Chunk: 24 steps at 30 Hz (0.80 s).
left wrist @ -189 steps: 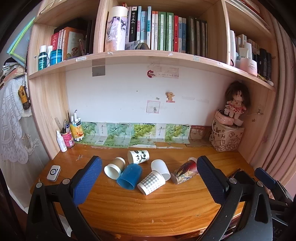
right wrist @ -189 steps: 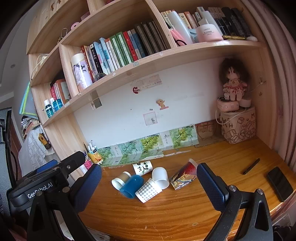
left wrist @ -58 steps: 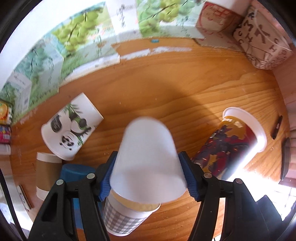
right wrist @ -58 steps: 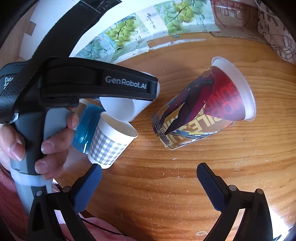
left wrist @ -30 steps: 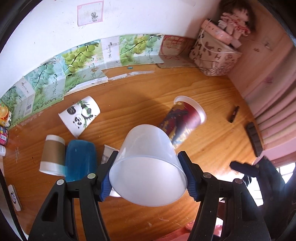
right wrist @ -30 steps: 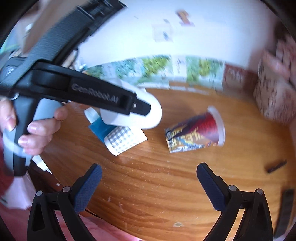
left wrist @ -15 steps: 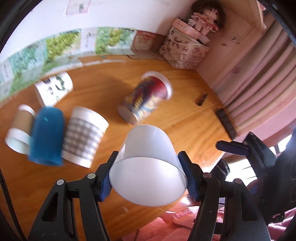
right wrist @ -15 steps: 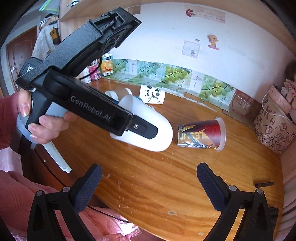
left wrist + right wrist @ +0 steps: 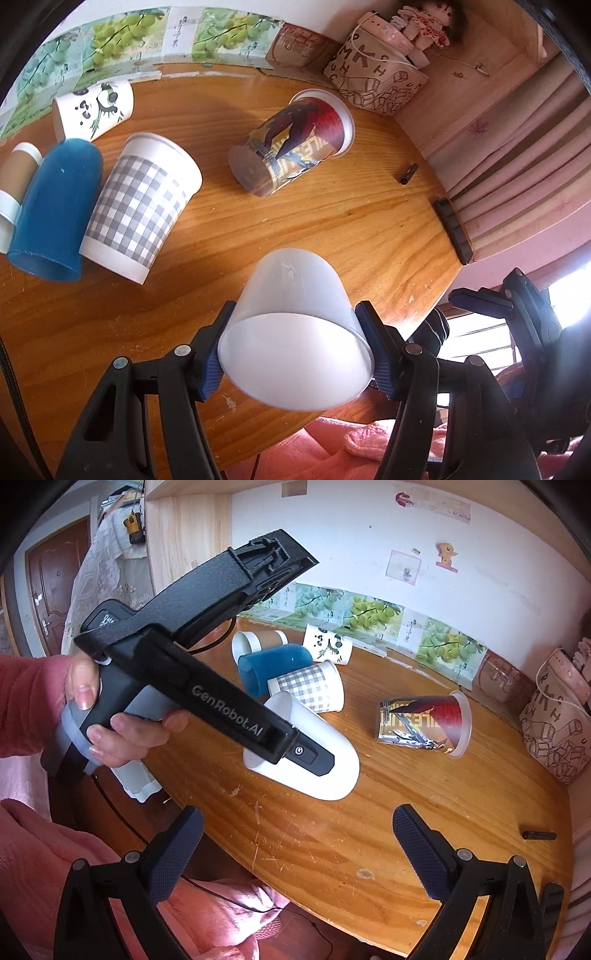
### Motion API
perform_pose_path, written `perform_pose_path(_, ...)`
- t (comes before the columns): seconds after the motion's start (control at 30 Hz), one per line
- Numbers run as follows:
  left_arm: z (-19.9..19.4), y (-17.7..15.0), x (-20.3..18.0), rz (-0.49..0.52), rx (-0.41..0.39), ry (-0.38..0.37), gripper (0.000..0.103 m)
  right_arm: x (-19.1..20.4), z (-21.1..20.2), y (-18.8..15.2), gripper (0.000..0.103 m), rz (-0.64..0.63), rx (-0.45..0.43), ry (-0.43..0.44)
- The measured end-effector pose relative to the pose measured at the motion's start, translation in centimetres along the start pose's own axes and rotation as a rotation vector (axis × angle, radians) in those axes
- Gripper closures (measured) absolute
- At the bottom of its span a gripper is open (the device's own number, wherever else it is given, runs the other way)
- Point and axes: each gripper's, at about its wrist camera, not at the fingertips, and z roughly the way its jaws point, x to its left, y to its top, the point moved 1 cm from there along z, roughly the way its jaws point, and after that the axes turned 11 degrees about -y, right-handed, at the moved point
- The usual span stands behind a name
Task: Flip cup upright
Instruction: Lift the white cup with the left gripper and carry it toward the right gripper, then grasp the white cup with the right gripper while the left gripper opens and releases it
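My left gripper [image 9: 293, 349] is shut on a plain white plastic cup [image 9: 295, 325], pads at its rim. The cup is tilted, base pointing away toward the table, held above the wooden table [image 9: 332, 221] near its front edge. In the right wrist view the same white cup [image 9: 321, 760] hangs in the left gripper [image 9: 291, 749], close over the wood. My right gripper [image 9: 297, 843] is open and empty, hovering over the front edge.
Several cups lie on their sides: a checked cup [image 9: 144, 206], a blue cup [image 9: 55, 210], a brown cup [image 9: 14, 177], a panda cup [image 9: 92, 107] and a red printed cup [image 9: 291, 144]. A pen cap [image 9: 408, 173], a phone [image 9: 452, 229] and a patterned bag [image 9: 373, 85] lie right.
My left gripper carried the white cup up off the pile and back toward the table's front edge, tilting it. The right gripper pulled back and stayed open.
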Motion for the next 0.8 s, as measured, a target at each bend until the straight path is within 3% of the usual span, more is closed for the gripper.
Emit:
perform_pose_path(0.27,0.6,-0.5,0.8,-0.047,0.038,0.031,0.035,0.0,0.2,-0.3,0.000,0.000,-0.005,0.030)
perform_pose_path(0.8,-1.3,-1.2,1.9,-0.099,0.017,0.092,0.029,0.5,1.8,0.5,0.000,-0.063,-0.013,0.097)
